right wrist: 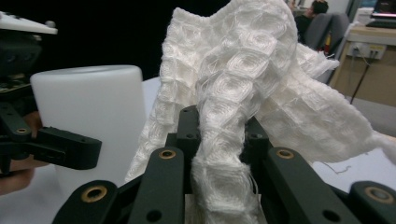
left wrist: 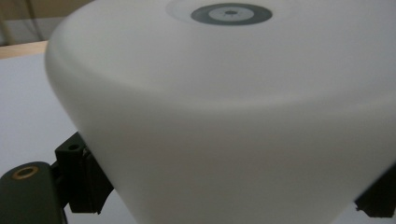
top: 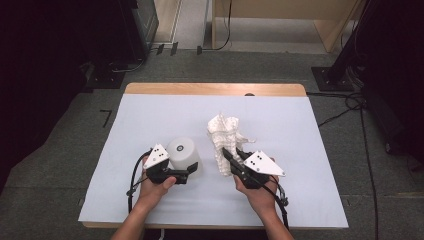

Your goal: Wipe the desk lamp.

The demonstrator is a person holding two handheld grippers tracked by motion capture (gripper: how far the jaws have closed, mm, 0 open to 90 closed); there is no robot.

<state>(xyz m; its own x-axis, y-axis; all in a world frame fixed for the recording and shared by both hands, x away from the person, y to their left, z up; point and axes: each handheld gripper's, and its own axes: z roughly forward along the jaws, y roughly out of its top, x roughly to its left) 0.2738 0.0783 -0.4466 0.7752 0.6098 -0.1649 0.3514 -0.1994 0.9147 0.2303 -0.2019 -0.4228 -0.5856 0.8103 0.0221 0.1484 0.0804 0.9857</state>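
Near front edge of tabletop (top: pixel 150 107): left gripper (top: pixel 186 172) fingers grasping smooth, rigid white cylinder (top: pixel 183 154) low on sides, likely slippery. Right gripper (top: pixel 231 159) fingers clenched on soft, light waffle cloth (top: pixel 224 135), limp, bunched at bottom.

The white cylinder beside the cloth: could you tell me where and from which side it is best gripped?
Grip the white cylinder across its smooth round side wall, low down, coming in level from the person's side, much as the left gripper straddles it now. It stands upright on its flat end, and the wall offers two opposite faces for the jaws. Its flat top offers no edge to pinch. The white cloth hangs in the right gripper, apart.
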